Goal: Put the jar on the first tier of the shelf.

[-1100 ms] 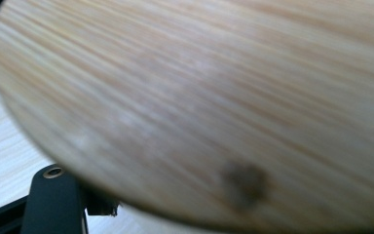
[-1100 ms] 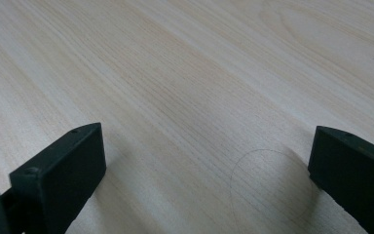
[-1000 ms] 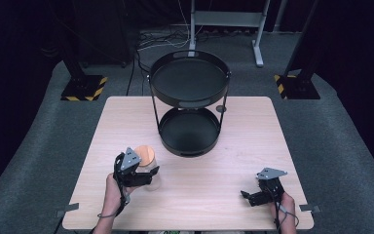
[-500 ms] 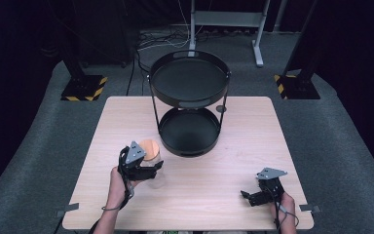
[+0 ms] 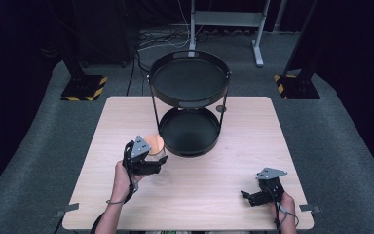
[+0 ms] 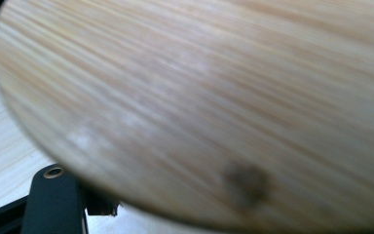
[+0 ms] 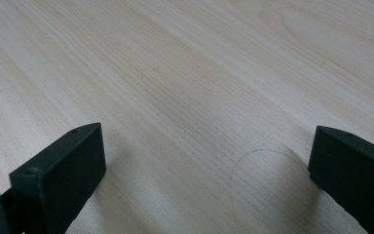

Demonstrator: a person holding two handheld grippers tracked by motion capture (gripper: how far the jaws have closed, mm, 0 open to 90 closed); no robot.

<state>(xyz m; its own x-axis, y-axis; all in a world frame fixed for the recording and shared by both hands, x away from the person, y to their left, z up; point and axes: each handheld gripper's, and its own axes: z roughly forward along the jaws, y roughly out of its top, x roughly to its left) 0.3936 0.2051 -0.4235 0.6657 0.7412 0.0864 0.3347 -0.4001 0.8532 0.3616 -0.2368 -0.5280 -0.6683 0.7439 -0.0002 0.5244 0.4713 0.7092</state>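
Round jar point(image 5: 155, 151) with wooden lid point(image 6: 214, 107), clear body, upright in my left claw point(image 5: 157, 165), lifted off table, just left of black stand's lower tray point(image 5: 190, 132).

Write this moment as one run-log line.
left claw: shut on wooden-lidded jar | right claw: open, empty, on table | two-tier tray: empty

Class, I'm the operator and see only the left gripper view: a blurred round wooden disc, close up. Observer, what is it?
Observer: The round wooden lid of a clear jar, beside a black two-tier round tray stand.
Operator: Is it gripped?
Observer: The left gripper seems shut on the clear jar below the lid.
Operator: And the other hand?
Observer: The right gripper rests open on the light wooden table, holding nothing.
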